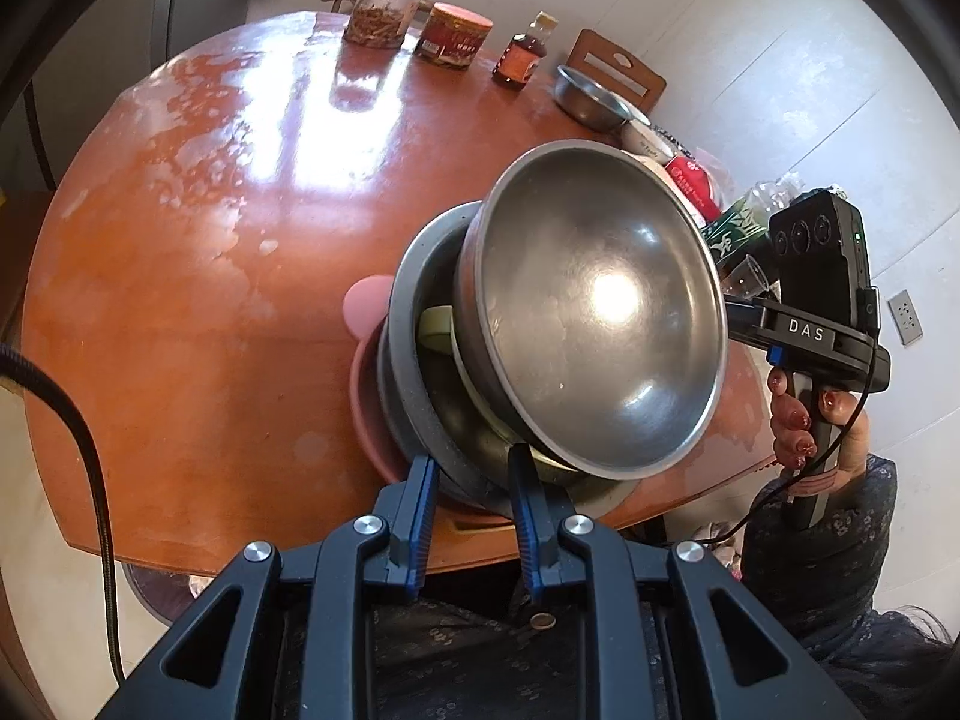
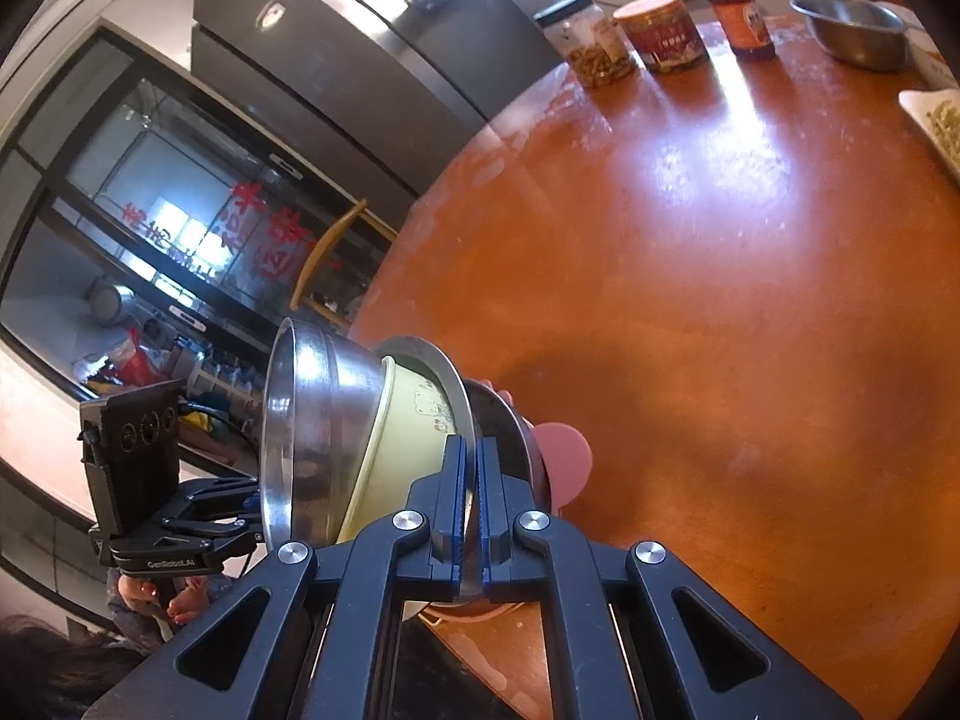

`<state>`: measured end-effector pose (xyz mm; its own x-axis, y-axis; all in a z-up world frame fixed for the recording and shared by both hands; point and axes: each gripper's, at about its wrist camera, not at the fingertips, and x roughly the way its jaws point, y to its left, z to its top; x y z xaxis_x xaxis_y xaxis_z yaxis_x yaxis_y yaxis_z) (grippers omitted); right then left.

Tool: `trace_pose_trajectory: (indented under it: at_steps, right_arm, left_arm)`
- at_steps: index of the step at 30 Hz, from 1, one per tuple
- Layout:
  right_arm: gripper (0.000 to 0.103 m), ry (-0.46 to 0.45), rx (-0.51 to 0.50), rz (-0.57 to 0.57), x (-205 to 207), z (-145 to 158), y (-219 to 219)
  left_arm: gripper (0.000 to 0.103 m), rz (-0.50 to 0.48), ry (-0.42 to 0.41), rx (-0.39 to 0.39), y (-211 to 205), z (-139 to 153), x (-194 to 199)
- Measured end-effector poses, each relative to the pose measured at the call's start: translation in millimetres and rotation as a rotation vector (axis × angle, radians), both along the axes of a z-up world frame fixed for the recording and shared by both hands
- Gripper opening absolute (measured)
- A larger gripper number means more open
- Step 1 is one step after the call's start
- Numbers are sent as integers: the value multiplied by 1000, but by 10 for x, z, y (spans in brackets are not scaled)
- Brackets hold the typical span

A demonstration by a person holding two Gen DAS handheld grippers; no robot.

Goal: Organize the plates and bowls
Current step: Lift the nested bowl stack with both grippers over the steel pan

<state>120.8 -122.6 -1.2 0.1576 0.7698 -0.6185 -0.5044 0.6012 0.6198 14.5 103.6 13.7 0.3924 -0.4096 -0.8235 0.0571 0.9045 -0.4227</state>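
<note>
— So, what are my jaws holding?
— Left gripper (image 1: 471,501) pinches the near rim of the grey plate (image 1: 401,324); right gripper (image 2: 471,489) is clamped on a metal rim.
— The steel bowl (image 1: 594,306)?
— Tilted in the stack, just beyond both jaws.

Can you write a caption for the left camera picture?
Both grippers carry a tilted stack of bowls above the round wooden table.

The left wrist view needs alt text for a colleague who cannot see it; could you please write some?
The left tool grips the rim of a tilted stack of nested bowls, a large steel bowl uppermost, over a round wooden table. Jars stand at the far edge.
</note>
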Motion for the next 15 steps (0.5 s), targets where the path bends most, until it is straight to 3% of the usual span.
trace_pose_trajectory:
  at_steps: [15]
  right_arm:
    - [4,36,-31,-16,-8,-184,59]
  left_arm:
    - [24,-10,29,-26,79,-170,14]
